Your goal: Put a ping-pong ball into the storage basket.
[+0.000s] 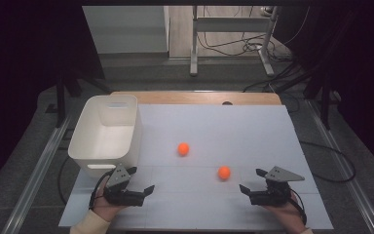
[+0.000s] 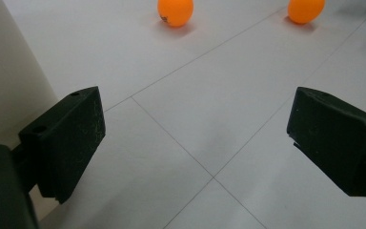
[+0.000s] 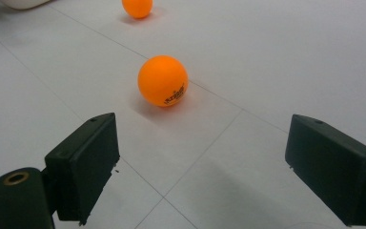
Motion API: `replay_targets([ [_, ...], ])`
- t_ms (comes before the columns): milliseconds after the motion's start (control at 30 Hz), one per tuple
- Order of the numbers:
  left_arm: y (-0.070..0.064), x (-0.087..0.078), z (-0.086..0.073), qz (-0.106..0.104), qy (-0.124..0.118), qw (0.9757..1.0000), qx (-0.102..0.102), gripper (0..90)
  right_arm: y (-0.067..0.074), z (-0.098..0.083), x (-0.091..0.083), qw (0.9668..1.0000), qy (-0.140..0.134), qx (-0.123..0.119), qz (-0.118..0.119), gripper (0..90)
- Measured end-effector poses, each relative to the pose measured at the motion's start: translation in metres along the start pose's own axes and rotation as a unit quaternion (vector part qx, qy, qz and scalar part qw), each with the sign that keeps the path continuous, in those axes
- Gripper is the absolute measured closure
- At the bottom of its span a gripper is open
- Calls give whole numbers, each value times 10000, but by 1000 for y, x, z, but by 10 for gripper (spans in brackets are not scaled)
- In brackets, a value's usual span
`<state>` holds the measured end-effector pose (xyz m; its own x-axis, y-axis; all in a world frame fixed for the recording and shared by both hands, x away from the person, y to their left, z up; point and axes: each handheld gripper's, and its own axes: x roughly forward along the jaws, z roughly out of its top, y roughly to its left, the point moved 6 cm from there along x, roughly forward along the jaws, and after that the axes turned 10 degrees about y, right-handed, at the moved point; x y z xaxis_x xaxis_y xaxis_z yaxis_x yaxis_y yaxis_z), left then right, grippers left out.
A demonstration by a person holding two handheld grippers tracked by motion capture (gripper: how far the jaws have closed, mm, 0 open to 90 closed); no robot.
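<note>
Two orange balls on white counter (image 1: 253,131), near ball (image 1: 224,172) just left of right claw (image 1: 252,181), far ball (image 1: 183,148) mid-counter; left claw (image 1: 141,180), by white bin (image 1: 108,134), and right claw both released, empty

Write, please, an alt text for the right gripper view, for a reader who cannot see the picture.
An orange ball with small dark print lies on the white table, just ahead of the right gripper, whose two black jaws stand wide open with nothing between them. A second orange ball lies farther off at the top edge.
</note>
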<state>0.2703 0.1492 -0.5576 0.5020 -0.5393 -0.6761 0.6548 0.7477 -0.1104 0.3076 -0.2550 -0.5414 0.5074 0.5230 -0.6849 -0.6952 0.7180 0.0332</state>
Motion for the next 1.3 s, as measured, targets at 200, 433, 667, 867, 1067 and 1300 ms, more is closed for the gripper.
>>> replay_targets([
  [200,-1,0,0,-8,-3,10000,37,65,1,0,0,10000,-8,-4,20,118],
  [433,-1,0,1,-12,3,10000,34,67,1,0,-1,10000,-19,-2,-1,118],
  [667,-1,0,2,-31,6,10000,9,67,0,-1,-1,10000,13,-12,-36,119],
  [867,-3,-2,4,-6,-22,10000,-20,68,0,-1,0,10000,8,-16,-13,118],
  [1067,-8,-4,6,-33,-58,10000,3,68,0,0,0,10000,-25,-14,33,120],
  [1300,-7,-5,5,2,-47,10000,24,67,3,0,0,10000,-2,-61,41,122],
])
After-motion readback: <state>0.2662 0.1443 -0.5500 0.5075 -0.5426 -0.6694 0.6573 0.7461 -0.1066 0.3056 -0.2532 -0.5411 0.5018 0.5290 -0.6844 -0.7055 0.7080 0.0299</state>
